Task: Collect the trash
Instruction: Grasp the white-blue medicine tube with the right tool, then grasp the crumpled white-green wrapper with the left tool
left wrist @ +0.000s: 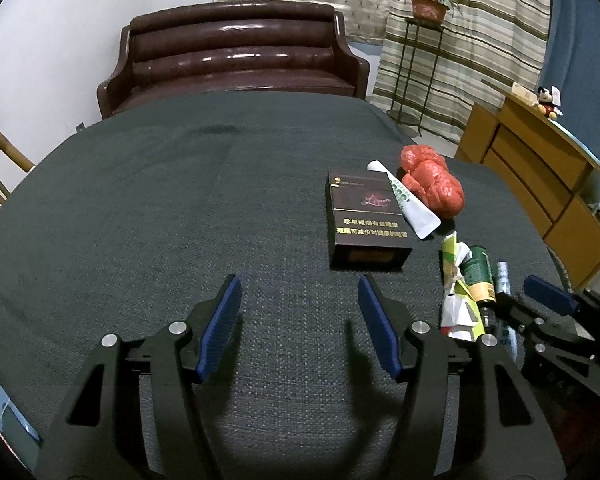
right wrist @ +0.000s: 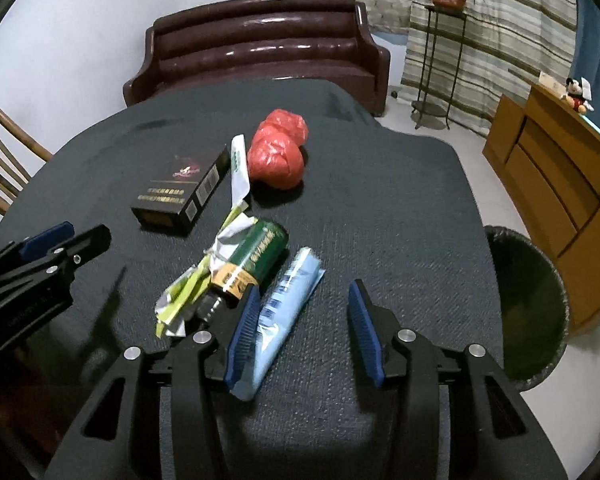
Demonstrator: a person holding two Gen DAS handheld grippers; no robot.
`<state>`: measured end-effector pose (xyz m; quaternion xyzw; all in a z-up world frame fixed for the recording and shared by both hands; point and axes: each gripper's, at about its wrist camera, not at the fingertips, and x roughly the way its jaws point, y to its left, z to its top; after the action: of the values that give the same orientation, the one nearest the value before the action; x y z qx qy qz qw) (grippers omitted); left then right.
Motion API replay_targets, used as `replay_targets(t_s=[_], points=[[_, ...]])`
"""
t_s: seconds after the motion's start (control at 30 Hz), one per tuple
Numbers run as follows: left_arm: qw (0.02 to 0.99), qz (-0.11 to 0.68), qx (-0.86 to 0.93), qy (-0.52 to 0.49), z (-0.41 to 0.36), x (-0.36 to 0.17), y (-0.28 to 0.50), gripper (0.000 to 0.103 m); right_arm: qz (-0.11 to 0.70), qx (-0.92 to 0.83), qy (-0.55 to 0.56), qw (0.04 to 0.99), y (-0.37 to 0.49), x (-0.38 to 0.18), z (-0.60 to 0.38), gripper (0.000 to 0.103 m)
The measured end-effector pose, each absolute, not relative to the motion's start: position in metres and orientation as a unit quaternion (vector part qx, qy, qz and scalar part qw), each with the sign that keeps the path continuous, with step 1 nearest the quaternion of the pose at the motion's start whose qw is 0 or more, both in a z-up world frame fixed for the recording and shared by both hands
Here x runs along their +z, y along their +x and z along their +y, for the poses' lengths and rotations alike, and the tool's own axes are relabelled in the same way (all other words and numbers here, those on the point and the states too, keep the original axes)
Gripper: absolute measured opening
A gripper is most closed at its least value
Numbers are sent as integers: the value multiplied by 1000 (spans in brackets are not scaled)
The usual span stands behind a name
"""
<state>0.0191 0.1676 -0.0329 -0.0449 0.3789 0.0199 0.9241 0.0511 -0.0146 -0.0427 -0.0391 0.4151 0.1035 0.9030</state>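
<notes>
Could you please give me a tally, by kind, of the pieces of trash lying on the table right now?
Cigarette box: 1
Red plastic bag: 1
White and green sachet: 1
Crumpled green and white wrapper: 1
Green bottle: 1
Light blue tube: 1
Total: 6

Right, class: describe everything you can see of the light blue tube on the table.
The light blue tube is a soft, squeezed-looking plastic tube with darker blue print, blurred beyond reading. It lies flat and diagonal on the dark cloth, alongside the green bottle. Its near end sits beside the inner finger of the open right gripper; whether they touch is unclear.
</notes>
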Motion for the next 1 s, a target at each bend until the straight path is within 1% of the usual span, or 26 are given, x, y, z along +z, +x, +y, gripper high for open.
replay_targets(t_s=[0.17,0.23,0.27,0.33,0.47,1.0], points=[[924,379,9,-46,161,-32,18,59,422,104,-56,899,52,-46,-7,46],[924,379,3,-45,157,-32,18,59,424,105,-55,898,51,-47,-8,43],[924,380,1,-45,155,-32,19,59,424,103,-55,898,50,-47,-9,40],[923,381,-5,-45,151,-32,20,59,422,103,-58,899,50,-45,-11,27],[923,382,-18,-44,138,-30,26,59,420,98,-60,900,50,-46,-17,19],[907,415,-63,-38,96,-42,55,59,417,99,-25,903,58,-48,-44,19]])
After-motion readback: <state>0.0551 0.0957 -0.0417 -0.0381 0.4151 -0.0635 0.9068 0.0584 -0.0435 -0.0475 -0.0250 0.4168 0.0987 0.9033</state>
